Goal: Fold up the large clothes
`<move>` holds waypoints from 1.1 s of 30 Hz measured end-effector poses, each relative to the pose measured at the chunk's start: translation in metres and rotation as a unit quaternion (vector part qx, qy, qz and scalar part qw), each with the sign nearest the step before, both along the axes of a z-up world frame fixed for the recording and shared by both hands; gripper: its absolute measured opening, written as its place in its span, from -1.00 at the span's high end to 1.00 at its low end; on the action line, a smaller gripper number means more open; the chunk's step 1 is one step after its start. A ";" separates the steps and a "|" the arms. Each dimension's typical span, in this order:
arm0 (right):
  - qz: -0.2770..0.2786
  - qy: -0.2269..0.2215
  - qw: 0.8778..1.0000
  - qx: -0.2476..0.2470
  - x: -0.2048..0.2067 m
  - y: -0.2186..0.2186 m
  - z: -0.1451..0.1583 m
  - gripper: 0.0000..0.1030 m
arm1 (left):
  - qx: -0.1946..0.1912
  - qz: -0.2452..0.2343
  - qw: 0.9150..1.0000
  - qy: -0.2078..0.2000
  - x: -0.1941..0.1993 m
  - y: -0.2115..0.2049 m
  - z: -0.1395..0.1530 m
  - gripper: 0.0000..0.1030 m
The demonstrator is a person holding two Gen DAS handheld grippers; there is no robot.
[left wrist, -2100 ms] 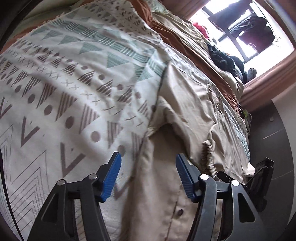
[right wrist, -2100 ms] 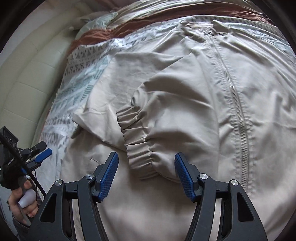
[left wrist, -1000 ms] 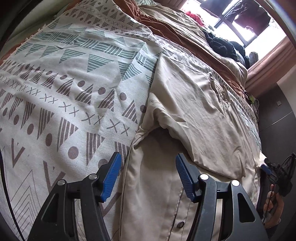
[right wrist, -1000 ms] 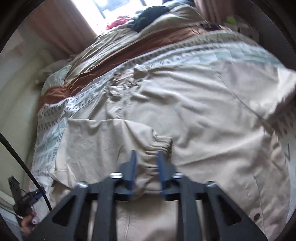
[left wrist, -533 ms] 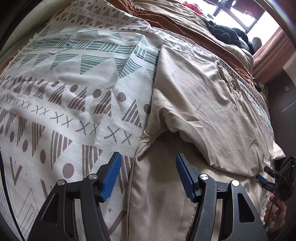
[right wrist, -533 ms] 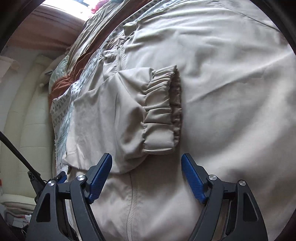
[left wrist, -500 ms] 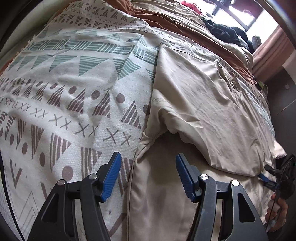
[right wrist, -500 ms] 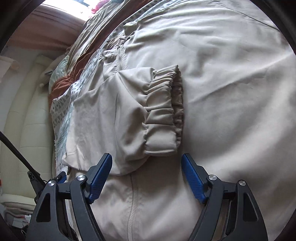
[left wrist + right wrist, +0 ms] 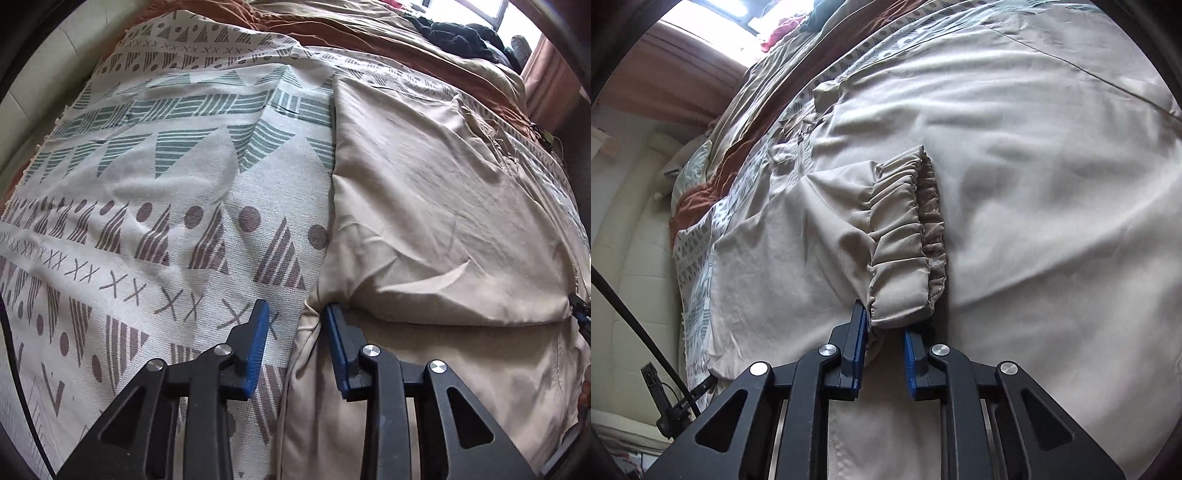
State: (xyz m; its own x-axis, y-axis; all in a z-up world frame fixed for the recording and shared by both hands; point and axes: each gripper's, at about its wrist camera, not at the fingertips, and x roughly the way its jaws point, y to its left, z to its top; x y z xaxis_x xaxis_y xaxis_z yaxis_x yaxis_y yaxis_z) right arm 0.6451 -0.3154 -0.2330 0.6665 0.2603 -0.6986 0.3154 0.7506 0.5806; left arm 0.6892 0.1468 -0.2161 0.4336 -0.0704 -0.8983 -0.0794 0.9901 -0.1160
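Observation:
A large beige jacket lies flat on a patterned bedspread, one sleeve folded across its front. In the left wrist view my left gripper is partly closed, its jaws astride the jacket's left edge at the armpit fold, with a gap still between them. In the right wrist view my right gripper is nearly closed around the lower corner of the sleeve's elastic cuff, which lies on the jacket body.
A brown and tan duvet lies beyond the bedspread with dark clothes piled near the window. A padded cream headboard runs along the left in the right wrist view. The other gripper's tip shows at the jacket's right edge.
Both grippers have narrowed from wide open. The left has moved forward onto the jacket's armpit edge. The right has moved in onto the cuff's corner.

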 end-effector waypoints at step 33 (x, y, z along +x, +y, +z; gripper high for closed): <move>0.037 -0.021 0.999 -0.030 -0.037 -0.030 0.045 -0.41 | -0.063 -0.011 0.996 -0.068 -0.066 -0.030 0.091 -0.49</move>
